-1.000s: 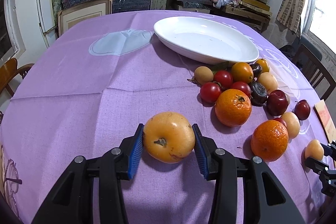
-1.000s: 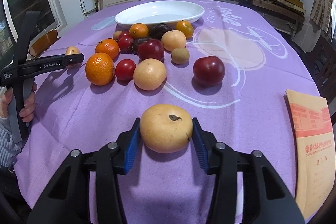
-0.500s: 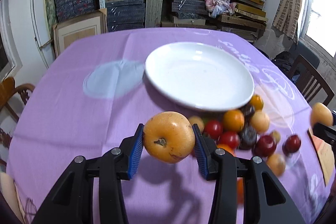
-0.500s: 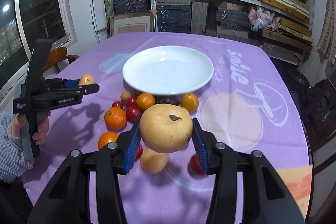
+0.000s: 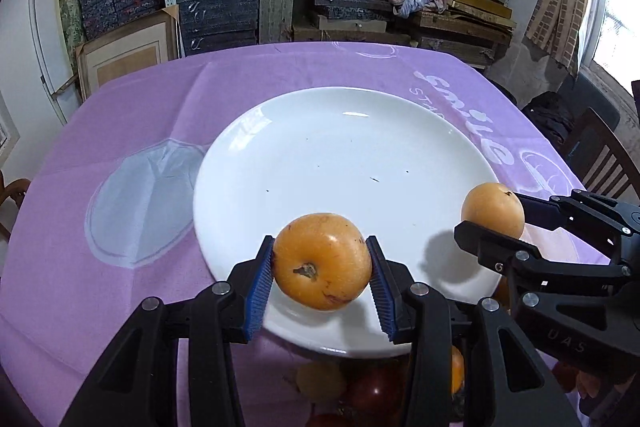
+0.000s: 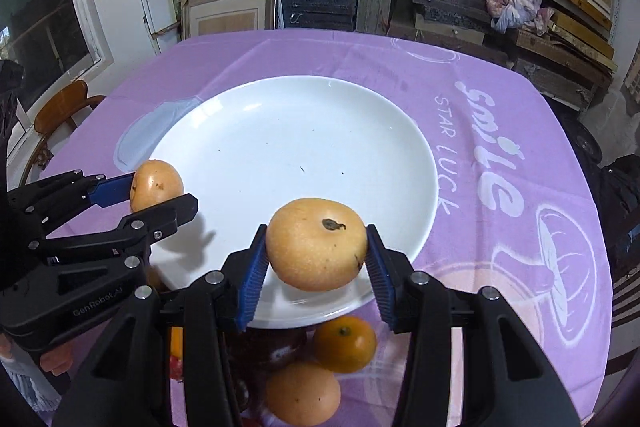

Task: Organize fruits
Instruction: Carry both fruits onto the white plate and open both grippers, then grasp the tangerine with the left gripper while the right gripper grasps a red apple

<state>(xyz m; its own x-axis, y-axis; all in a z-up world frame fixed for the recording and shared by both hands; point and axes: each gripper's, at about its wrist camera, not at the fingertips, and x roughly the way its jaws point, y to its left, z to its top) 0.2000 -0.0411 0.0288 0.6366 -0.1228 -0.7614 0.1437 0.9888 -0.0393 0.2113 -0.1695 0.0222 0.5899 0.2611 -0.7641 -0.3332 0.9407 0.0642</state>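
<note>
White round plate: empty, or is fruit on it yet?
Empty: the white round plate shows bare glaze with tiny specks; both fruits remain gripped above it.

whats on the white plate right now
Nothing rests on the white plate, only tiny dark specks. Two held yellow fruits hover over its near rim, hiding that part.

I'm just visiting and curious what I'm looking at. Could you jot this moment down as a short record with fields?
Left gripper: shut on an orange-yellow fruit, above the plate's near edge
Right gripper: shut on a pale yellow fruit, above the plate's near edge
White plate: nothing lying on it, on a purple tablecloth
Other fruit: a tangerine and more beside the plate's near rim
</note>
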